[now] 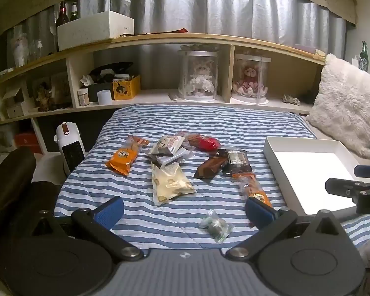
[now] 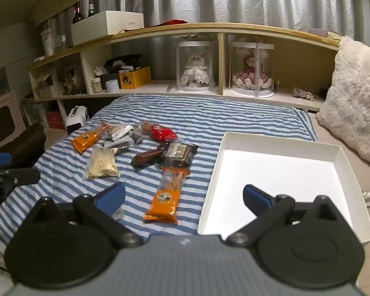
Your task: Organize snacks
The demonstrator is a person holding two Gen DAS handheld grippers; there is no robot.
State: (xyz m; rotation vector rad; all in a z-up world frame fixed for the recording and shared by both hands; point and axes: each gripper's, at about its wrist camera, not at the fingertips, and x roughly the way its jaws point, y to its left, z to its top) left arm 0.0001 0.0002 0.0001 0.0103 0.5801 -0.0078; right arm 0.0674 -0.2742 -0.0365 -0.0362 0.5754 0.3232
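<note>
Left gripper (image 1: 185, 211) jaws spread wide, nothing between them, hovering over striped blanket (image 1: 140, 219). Small clear green candy bag (image 1: 215, 225) lies just ahead of it. Right gripper (image 2: 183, 196) also spread wide and empty, one blue pad over the blanket, the other over the white tray (image 2: 342, 165). Tray sits at the blanket's right edge, nothing in it. Orange snack pack (image 2: 165, 197) lies just left of the tray. Farther out, cream bag (image 1: 171, 183), brown wrapper (image 1: 209, 167), dark pack (image 1: 235, 161), second orange pack (image 1: 124, 157), red pack (image 1: 206, 143) and a white pack (image 1: 169, 144) clustered mid-blanket. Behind: shelf (image 1: 185, 37) with two cased dolls, fluffy pillow (image 1: 345, 101) at right.
</note>
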